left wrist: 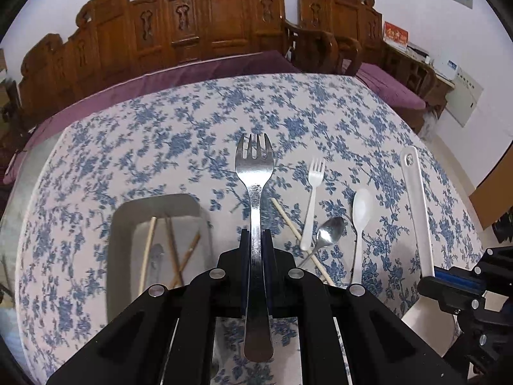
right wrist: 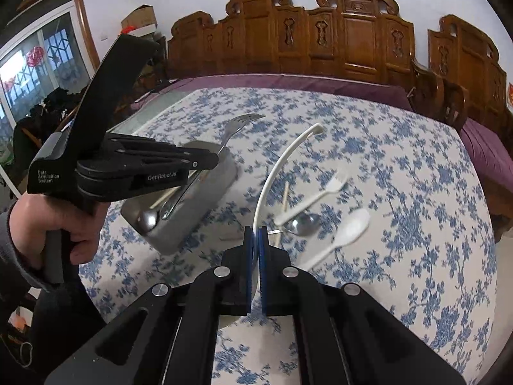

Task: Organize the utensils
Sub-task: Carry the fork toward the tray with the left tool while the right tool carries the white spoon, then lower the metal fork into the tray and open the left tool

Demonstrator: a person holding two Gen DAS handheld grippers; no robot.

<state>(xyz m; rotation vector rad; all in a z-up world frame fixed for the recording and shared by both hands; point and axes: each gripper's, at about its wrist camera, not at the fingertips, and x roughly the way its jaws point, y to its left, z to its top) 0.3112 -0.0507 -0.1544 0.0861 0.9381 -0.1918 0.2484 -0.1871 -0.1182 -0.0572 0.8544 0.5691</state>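
Metal fork (left wrist: 255,173): we find it clamped by its handle in the left gripper (left wrist: 255,240), tines pointing far, above the tablecloth (left wrist: 160,122) beside the metal tray (left wrist: 123,224). Tray holds chopsticks (left wrist: 148,250) and a blurred spoon. White spatula (right wrist: 275,173): pinched edge-on in the right gripper (right wrist: 255,240), its blade hidden. Loose on the cloth: plastic fork (left wrist: 312,202), metal spoon (left wrist: 330,231), plastic spoon (left wrist: 360,221), and one chopstick (left wrist: 288,221), partly covered.
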